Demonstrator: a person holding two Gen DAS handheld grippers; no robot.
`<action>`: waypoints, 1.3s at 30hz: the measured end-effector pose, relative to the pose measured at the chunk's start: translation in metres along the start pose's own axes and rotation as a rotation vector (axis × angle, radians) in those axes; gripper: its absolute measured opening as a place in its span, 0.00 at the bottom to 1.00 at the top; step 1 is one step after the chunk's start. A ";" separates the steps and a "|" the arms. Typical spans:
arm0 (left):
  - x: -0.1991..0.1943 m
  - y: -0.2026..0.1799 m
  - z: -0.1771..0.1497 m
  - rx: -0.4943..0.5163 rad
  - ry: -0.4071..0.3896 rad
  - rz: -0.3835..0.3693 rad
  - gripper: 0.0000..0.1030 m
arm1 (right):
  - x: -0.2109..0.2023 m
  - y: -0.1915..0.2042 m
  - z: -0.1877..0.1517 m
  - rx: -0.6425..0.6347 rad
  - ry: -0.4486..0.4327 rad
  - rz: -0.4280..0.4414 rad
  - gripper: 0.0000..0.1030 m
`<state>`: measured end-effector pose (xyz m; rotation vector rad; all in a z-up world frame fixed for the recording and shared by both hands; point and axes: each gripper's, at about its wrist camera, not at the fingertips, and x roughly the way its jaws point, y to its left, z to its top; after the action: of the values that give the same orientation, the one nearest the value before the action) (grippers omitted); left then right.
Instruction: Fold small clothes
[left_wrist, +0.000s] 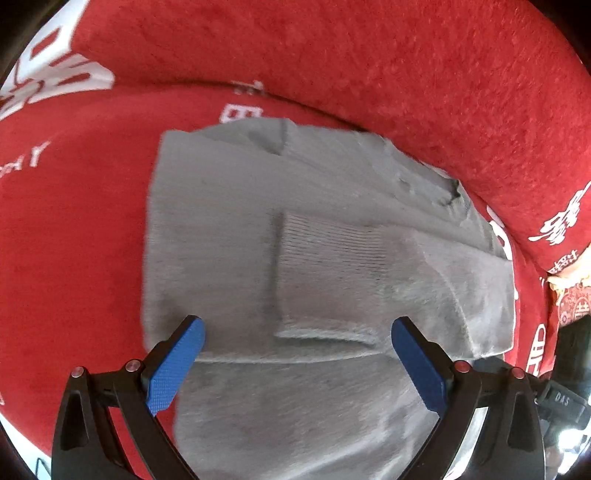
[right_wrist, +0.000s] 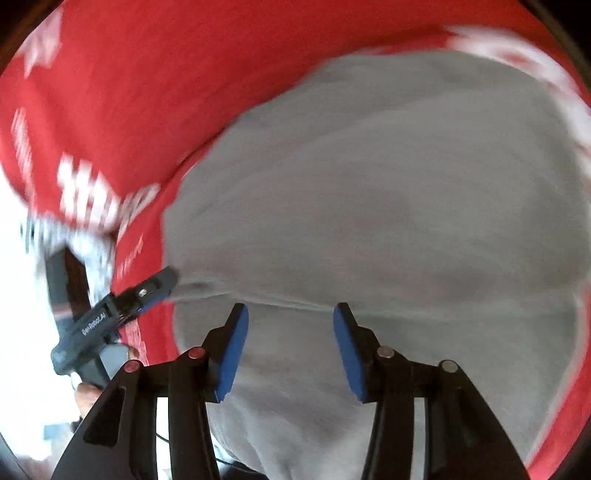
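A grey knit sweater (left_wrist: 229, 229) lies on a red cover, with a sleeve and its ribbed cuff (left_wrist: 325, 258) folded across the body. My left gripper (left_wrist: 297, 326) hangs open and wide just above the sweater's near part, its left blue pad (left_wrist: 177, 365) at the garment's left edge and nothing between the pads. In the blurred right wrist view the grey sweater (right_wrist: 388, 192) fills most of the picture. My right gripper (right_wrist: 291, 310) stands open over a fold line, pressing on nothing. The left gripper's body (right_wrist: 110, 317) shows at the sweater's left edge.
The red cover (left_wrist: 74, 240) carries white characters. A thick red cushion (left_wrist: 369, 66) rises behind the sweater. A patterned red-and-white item (left_wrist: 572, 306) sits at the far right. A hand (right_wrist: 86, 397) and a bright white area show at the lower left of the right wrist view.
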<state>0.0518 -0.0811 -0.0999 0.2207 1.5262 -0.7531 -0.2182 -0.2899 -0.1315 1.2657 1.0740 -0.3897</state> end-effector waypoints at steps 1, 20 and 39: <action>0.003 -0.003 0.002 -0.005 0.007 -0.006 0.99 | -0.008 -0.017 -0.002 0.080 -0.031 0.007 0.51; -0.013 0.007 -0.015 0.014 -0.025 0.176 0.12 | -0.049 -0.091 0.029 0.149 -0.144 -0.125 0.11; 0.016 -0.058 -0.009 0.173 0.004 0.277 0.12 | -0.047 -0.060 0.045 -0.060 -0.142 -0.373 0.31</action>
<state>0.0100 -0.1251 -0.0966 0.5512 1.3981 -0.6623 -0.2674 -0.3640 -0.1311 0.9674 1.1909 -0.7133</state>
